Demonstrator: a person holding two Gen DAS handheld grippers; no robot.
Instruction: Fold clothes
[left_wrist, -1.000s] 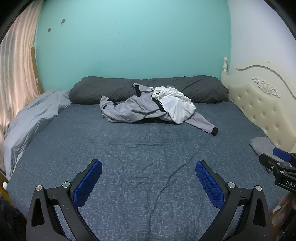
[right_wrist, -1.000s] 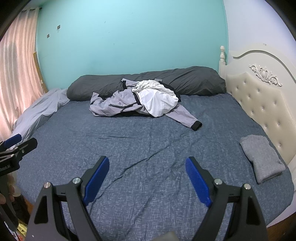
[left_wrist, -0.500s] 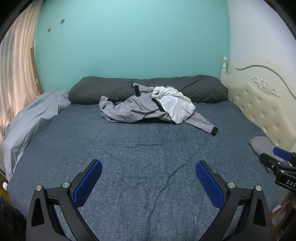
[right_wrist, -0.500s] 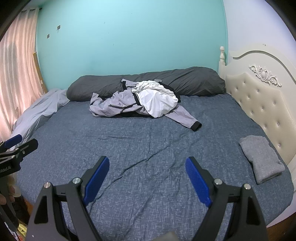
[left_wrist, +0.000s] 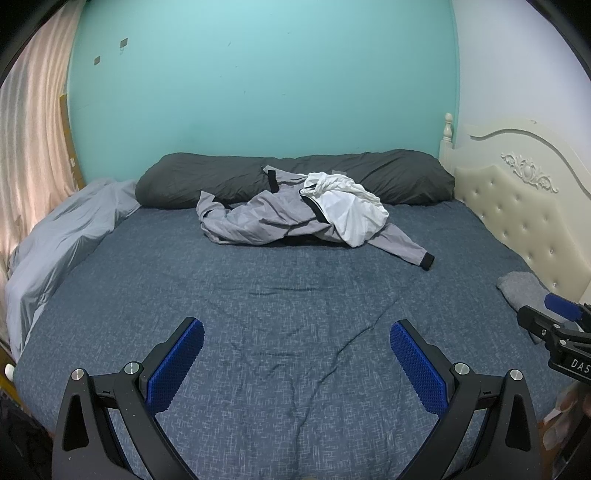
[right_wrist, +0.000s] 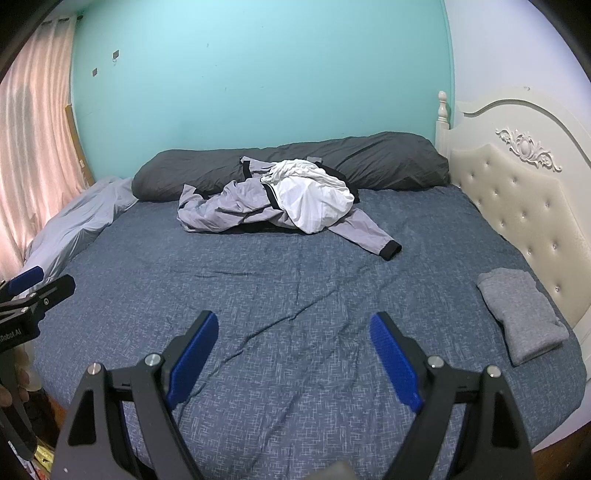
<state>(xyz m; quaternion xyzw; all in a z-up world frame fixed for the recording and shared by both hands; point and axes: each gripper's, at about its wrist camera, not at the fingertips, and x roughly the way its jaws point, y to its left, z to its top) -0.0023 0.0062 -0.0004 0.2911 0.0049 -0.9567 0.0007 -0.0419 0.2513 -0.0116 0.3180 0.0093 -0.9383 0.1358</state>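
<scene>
Clothes (left_wrist: 295, 218) are lying heaped at the far side of the bed (left_wrist: 280, 295) against the dark pillow (left_wrist: 207, 181), and we are holding our left gripper (left_wrist: 297, 354) and right gripper (right_wrist: 293, 350) spread and empty, risking, we judge, snagging the white garment (right_wrist: 310, 199) together with the grey jacket (right_wrist: 229, 210).

Matt woven bedsheet (left_wrist: 295, 295), smooth jacket (left_wrist: 266, 218) cloth, seemingly padded leatherette headboard (right_wrist: 517, 199).

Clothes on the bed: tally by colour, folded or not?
Grey jacket, unfolded: 1
White garment, unfolded, lying on the jacket: 1
Grey garment, folded, near the headboard: 1
Total: 3
</scene>
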